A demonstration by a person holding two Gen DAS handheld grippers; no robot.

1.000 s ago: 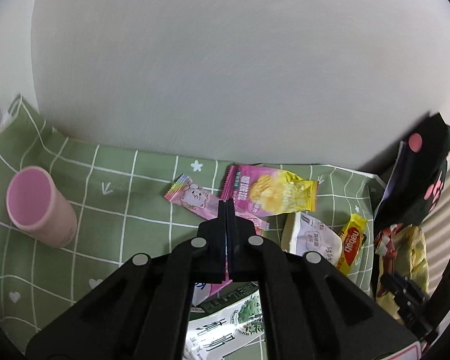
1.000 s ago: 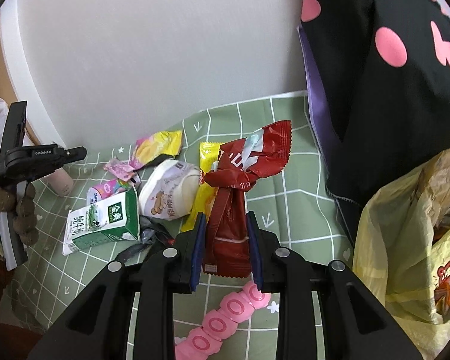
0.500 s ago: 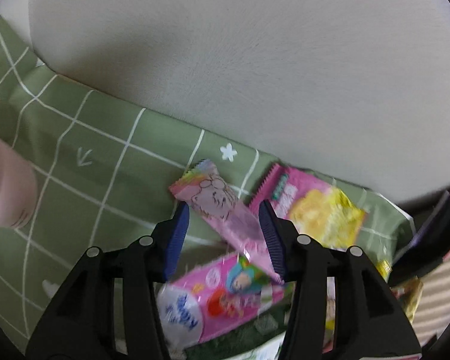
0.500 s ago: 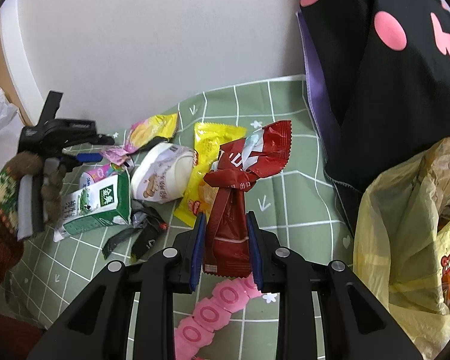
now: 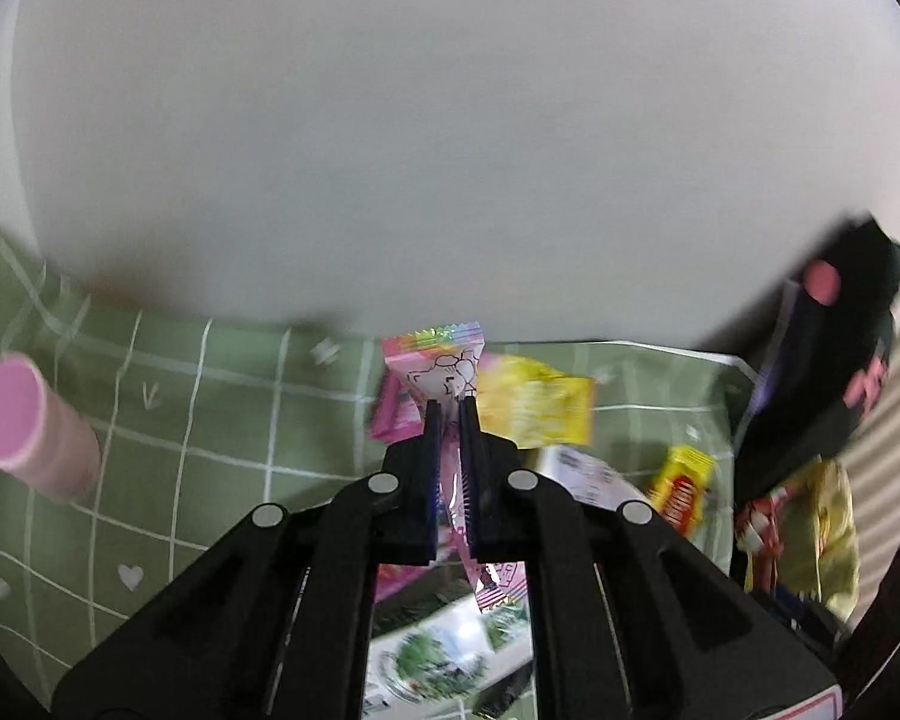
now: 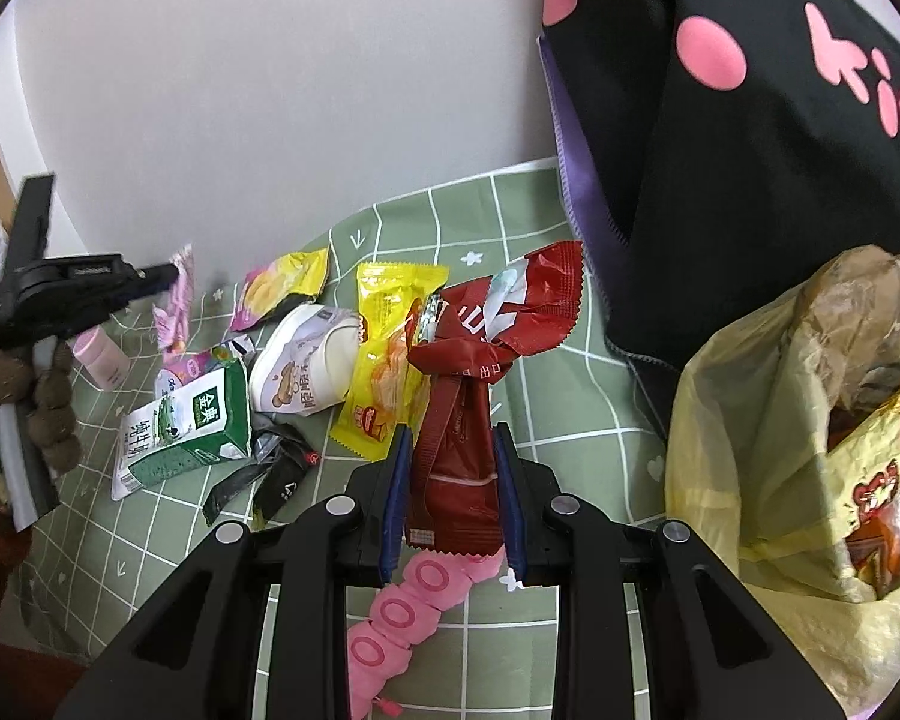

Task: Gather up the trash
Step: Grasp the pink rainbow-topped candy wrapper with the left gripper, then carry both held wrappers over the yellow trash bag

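Note:
My left gripper is shut on a pink candy wrapper with a rainbow edge and holds it above the green checked cloth. The same wrapper shows in the right wrist view, hanging from the left gripper. My right gripper is shut on a crumpled red wrapper, lifted over the cloth. A yellow plastic trash bag with wrappers inside stands open to its right.
On the cloth lie a green milk carton, a white cup-shaped pack, a yellow wrapper, a pink-yellow packet, black scraps and a pink toy strip. A pink cylinder stands at the left. A black spotted bag is behind the trash bag.
My left gripper closed on the pink candy wrapper and lifted it off the cloth. My right gripper keeps the red wrapper and has shifted slightly.

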